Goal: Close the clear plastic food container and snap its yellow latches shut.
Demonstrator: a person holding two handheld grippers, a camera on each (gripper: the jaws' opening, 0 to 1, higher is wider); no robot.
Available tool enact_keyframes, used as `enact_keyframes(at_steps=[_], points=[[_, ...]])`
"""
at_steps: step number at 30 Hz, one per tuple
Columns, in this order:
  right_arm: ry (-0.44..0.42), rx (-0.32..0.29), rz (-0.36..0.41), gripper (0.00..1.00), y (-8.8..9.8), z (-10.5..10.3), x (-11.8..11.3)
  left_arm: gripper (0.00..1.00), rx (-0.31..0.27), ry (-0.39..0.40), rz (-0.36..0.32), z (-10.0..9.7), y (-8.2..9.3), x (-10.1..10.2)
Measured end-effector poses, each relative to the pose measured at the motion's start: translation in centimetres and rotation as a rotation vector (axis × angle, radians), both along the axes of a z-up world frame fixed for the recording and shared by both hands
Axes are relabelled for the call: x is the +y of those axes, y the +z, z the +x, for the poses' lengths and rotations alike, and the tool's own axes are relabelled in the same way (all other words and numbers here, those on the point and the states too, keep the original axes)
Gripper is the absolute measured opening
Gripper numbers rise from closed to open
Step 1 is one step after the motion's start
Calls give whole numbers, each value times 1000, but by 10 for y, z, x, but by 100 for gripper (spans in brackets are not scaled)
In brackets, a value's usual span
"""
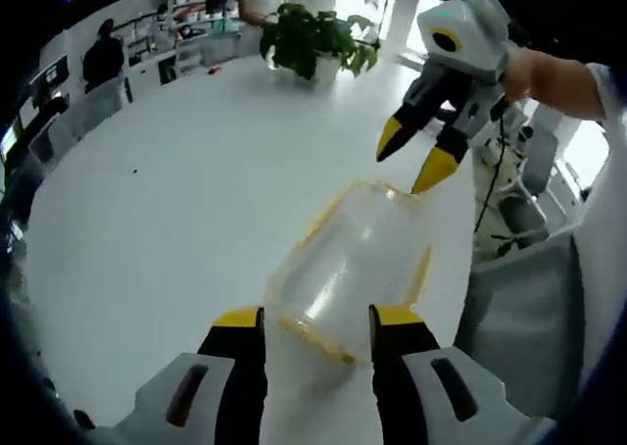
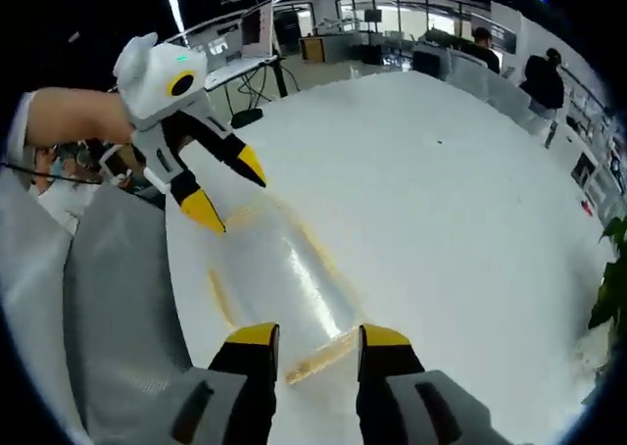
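Meanwhile, both claws hang released over a clear container (image 1: 353,278) lying on the white counter (image 1: 167,200): left claw (image 1: 315,320) at one end, right claw (image 2: 312,335) opposite (latches unsnapped, seemingly). An off-centre press could skid the light box away.

1. Setting: open-plan office or lab.
2. Evidence: large white table (image 1: 176,190); potted plant (image 1: 313,38); shelving with equipment (image 1: 186,28); desks with monitors (image 2: 257,28); glass partitions; ceiling strip lights; people (image 2: 544,82) standing at the back.
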State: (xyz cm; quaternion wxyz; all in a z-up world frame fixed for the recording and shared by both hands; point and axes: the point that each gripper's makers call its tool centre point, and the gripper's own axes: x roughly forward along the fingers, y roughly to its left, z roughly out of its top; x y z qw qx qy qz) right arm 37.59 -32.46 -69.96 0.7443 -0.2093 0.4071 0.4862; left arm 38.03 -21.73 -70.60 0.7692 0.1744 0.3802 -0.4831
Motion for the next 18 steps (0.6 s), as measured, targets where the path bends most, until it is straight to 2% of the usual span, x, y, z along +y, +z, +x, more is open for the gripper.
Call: enact_keyframes(at_steps=[2,4,7,11,16,18], points=[[50,-54,18,22,3,3,7,37,-33,-65,3,-3,4,-7],[62,-45,29,16,4,0,12,36,-45,-79,9,-4,6,-12],[110,-51,59,17,8,-5,24,33,-47,-99,16,-6,7,-18],[189,-75,28,14,6,-9,31,31,-66,-142,0,-10,12,-28],[209,-83,49,14,8,-9,42,26,-96,-208,-10,-12,14,-38],[211,-107,48,15,7,-6,44,21,-112,-237,-15,-14,14,-43]])
